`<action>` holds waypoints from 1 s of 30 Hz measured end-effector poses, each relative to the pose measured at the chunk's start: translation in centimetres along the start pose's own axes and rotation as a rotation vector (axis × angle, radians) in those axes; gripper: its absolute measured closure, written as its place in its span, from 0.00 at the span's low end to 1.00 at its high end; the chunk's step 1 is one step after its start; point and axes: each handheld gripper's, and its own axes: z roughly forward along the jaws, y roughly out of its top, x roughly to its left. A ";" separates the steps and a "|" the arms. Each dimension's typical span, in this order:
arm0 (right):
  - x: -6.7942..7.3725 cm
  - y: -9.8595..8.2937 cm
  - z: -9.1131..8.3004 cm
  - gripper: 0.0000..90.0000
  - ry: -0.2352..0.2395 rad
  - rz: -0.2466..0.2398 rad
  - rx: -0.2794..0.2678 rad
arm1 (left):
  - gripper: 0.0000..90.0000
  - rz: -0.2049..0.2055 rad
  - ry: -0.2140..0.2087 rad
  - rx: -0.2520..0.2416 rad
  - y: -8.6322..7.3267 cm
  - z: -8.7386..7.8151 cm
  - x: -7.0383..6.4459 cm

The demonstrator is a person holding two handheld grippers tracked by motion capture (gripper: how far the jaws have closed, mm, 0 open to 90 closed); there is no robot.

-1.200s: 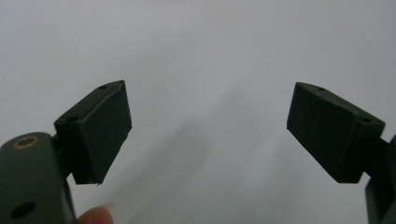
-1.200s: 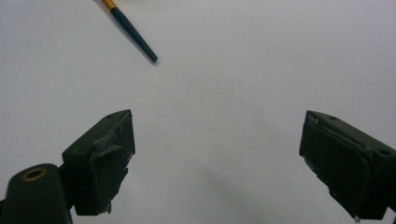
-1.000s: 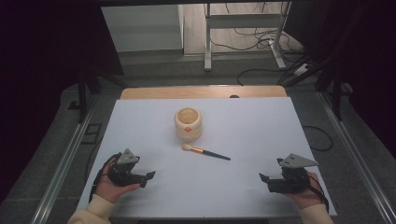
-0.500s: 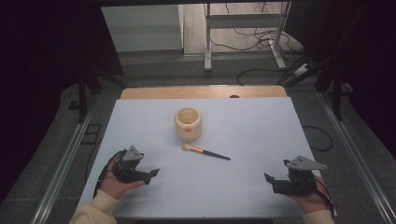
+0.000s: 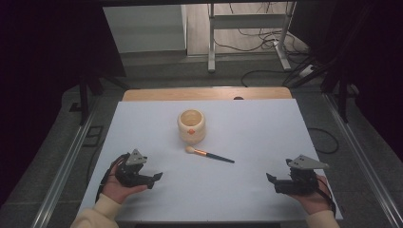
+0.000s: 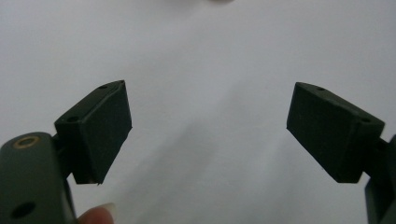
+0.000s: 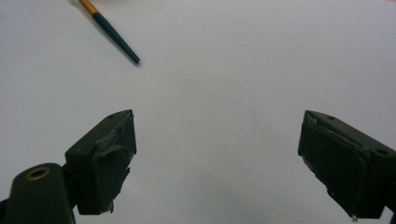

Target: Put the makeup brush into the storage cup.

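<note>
A cream-coloured pot (image 5: 191, 125) with a small red mark stands upright at the table's middle. Just in front of it lies a makeup brush (image 5: 209, 154) with pale bristles, an orange ferrule and a dark handle pointing right. Its handle tip (image 7: 116, 37) shows at the upper left of the right gripper view. My left gripper (image 5: 156, 178) rests low at the front left, open, nothing between its jaws (image 6: 208, 130). At the front right my right gripper (image 5: 270, 179) is open too, jaws wide apart over bare white surface (image 7: 217, 154). Both point inward toward the table's centre.
The white table top (image 5: 247, 123) has a wooden strip (image 5: 204, 93) along its far edge. Metal rails (image 5: 64, 166) run down both sides. Behind the table stand a metal frame (image 5: 247, 28) and loose cables (image 5: 266, 71) on the floor.
Both hands have drawn back toward the front edge of the table and slightly outward. The pot and brush have not moved.
</note>
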 end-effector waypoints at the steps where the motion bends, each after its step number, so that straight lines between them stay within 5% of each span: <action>1: 0.0 0.1 0.0 0.13 0.001 0.001 -0.001 | 0.16 0.002 0.000 0.001 0.0 0.0 -0.1; 11: 0.6 1.2 0.8 0.13 0.029 -0.023 0.028 | 0.16 0.041 -0.001 0.026 0.3 0.7 -0.8; 30: 1.5 4.9 3.1 0.11 0.103 -0.089 0.049 | 0.17 0.021 0.012 0.035 -0.7 0.4 -0.6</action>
